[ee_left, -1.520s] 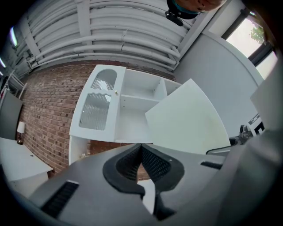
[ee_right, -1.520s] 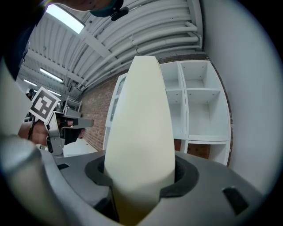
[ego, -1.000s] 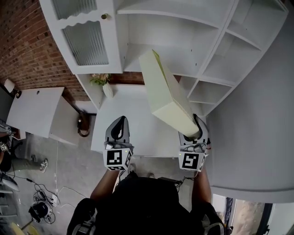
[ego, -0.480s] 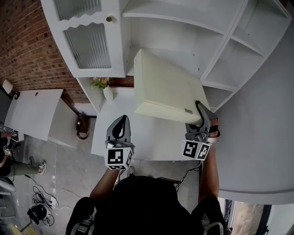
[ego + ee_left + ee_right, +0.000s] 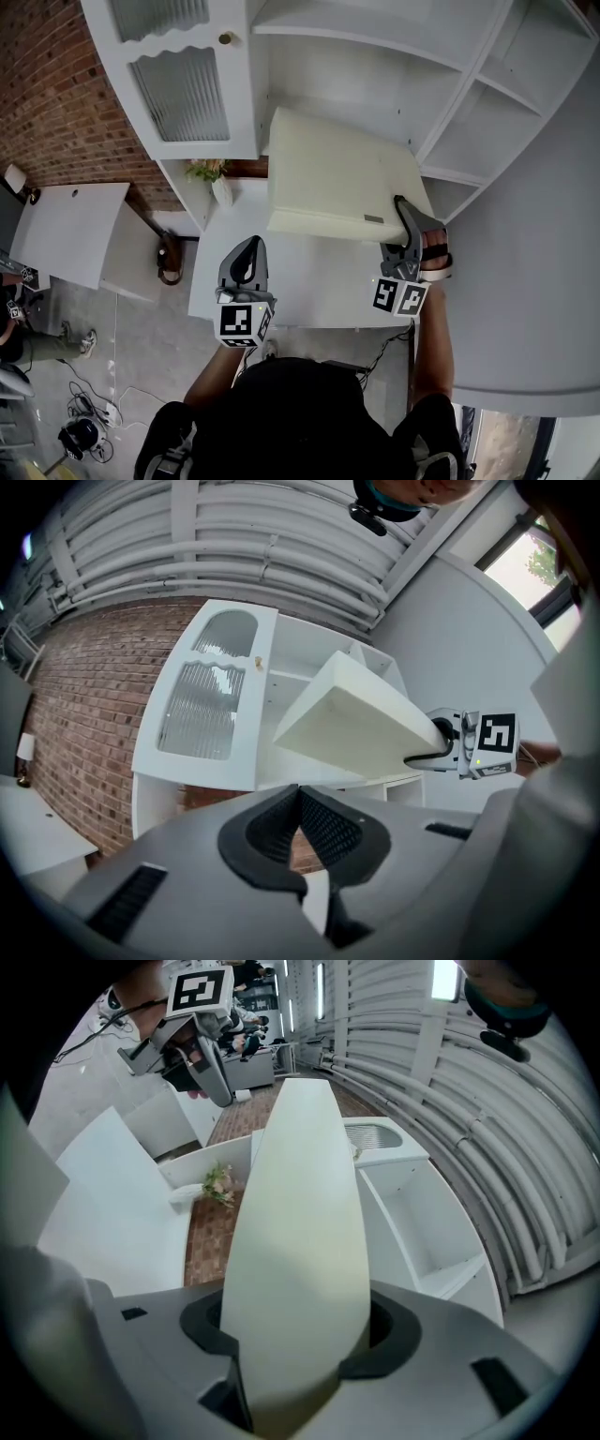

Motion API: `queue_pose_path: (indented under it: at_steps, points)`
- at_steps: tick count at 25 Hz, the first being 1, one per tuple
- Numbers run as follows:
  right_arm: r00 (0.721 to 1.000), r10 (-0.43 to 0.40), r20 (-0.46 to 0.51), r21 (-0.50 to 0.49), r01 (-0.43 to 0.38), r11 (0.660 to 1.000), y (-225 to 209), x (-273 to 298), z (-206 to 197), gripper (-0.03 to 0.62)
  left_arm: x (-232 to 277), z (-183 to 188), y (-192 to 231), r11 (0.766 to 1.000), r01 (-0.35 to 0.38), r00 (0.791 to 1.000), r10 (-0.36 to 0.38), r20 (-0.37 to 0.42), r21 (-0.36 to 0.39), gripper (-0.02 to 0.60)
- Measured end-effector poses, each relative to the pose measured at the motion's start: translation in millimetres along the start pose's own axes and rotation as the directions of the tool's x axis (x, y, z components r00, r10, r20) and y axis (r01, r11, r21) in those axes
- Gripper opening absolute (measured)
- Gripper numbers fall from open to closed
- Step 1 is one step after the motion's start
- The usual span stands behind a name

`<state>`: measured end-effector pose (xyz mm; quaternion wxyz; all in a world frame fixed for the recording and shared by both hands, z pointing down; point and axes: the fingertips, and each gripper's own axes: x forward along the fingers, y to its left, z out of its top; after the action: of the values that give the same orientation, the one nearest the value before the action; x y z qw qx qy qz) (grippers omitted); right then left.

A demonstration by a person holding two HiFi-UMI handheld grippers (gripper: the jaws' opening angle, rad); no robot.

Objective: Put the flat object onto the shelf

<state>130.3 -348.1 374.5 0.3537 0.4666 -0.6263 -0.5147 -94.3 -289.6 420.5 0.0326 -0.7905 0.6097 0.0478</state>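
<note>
The flat object is a cream slab-shaped box [image 5: 337,183], lying nearly level in the air in front of the white shelf unit [image 5: 375,84]. My right gripper [image 5: 405,234] is shut on its near right corner, and both pads press the box's faces [image 5: 295,1241]. In the left gripper view the box [image 5: 352,719] hangs before the shelf's open compartments with the right gripper [image 5: 441,747] at its end. My left gripper [image 5: 246,258] hovers over the white table [image 5: 309,281], its jaws together with nothing between them.
A cabinet door with ribbed glass [image 5: 183,94] closes the shelf unit's left part. A small vase of flowers [image 5: 217,183] stands at the table's back left corner. A second white table [image 5: 66,230] stands to the left, with cables on the floor [image 5: 89,394].
The box has turned from standing steeply on edge to lying nearly flat, and has moved closer to the shelf. My right gripper rolled with it and shifted right. The left gripper stayed put.
</note>
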Motion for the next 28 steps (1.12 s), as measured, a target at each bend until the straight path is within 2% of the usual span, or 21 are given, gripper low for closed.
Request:
queue_pose_path:
  at_steps: [7,13,19,28]
  points:
    - [1.000,-0.002,-0.029,-0.063,0.000,0.998,-2.8,20.3,-6.3,0.275,2.2,1.5,3.0,1.000,0.000,1.000,0.000,0.003,-0.010,0.009]
    - [0.997,0.049,-0.063,-0.116,-0.056,0.992,12.4,46.9,-15.9,0.275,0.4,2.7,9.1,1.000,-0.014,1.000,0.014,0.002,-0.005,0.009]
    - [0.992,0.072,-0.105,-0.221,-0.093,0.971,30.0,74.3,-24.5,0.275,2.3,-0.7,12.8,1.000,-0.022,1.000,0.022,-0.005,-0.016,0.009]
    - [0.988,0.087,-0.129,-0.225,-0.114,0.968,31.9,103.7,-34.4,0.281,6.6,-4.6,12.2,1.000,-0.020,1.000,0.019,-0.013,-0.016,0.009]
